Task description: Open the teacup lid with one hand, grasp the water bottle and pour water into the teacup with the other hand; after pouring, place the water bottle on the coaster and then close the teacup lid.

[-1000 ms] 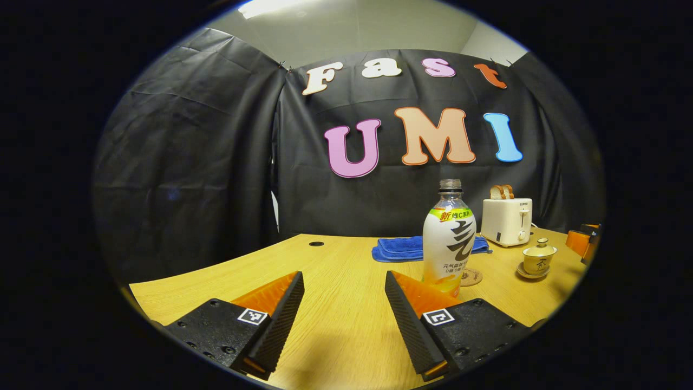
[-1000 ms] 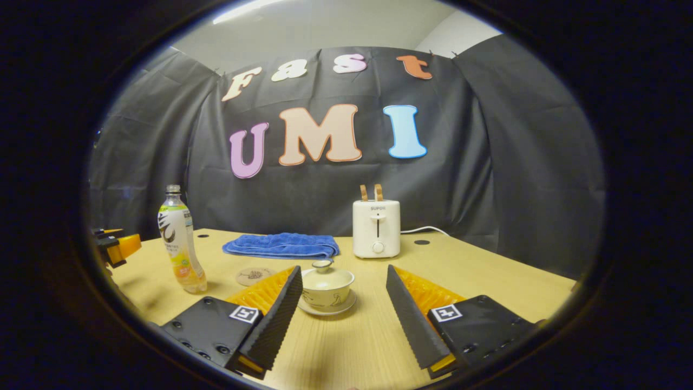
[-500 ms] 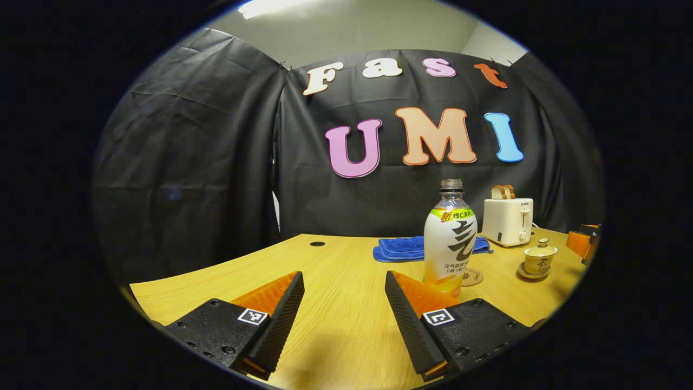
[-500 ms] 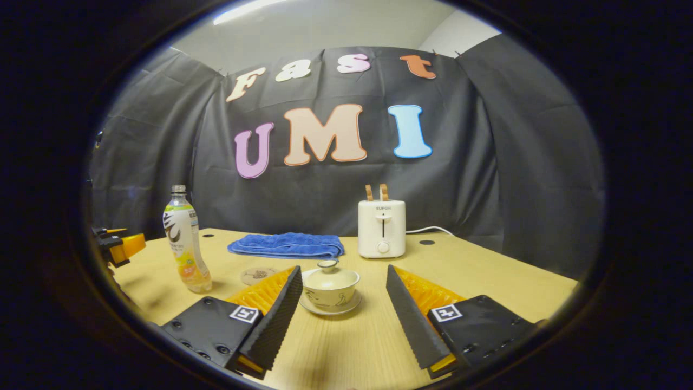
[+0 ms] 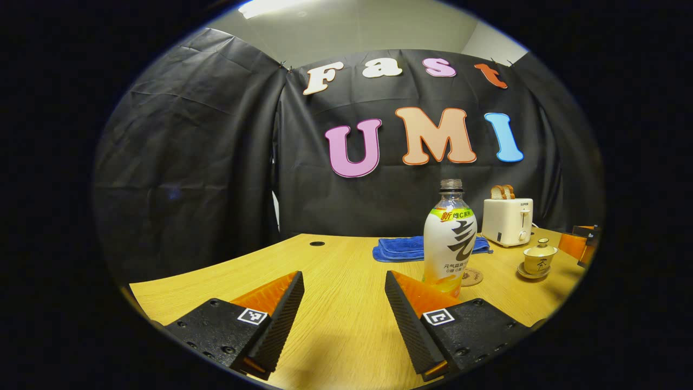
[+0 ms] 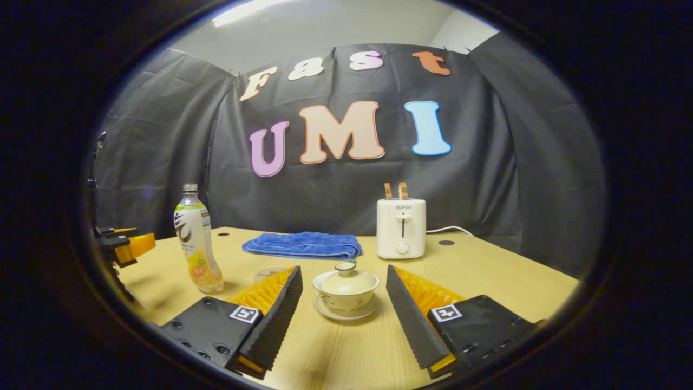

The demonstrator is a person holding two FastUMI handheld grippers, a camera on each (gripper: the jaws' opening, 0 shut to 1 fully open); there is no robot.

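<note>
Table [image 6: 487, 281]: wood, carrying all items. Water bottle [image 5: 450, 238] stands upright, uncapped, just beside the coaster [image 5: 471, 277]. Teacup [image 6: 346, 290] sits on its saucer with the lid [image 6: 345, 277] on. Left gripper [image 5: 344, 319] and right gripper [image 6: 344, 314]: fingers apart, holding nothing. Step in hand, by judgement: approach to the lid. Next move calls for centring on the knob and closing. Against the earlier frames, the teacup now sits centred between the right fingers; the left view is near unchanged.

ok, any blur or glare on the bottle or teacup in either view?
Left gripper view: water bottle sharp, teacup small but crisp near the bent edge. Right gripper view: teacup sharp between the open tongs, bottle clear; no glare on either.
</note>
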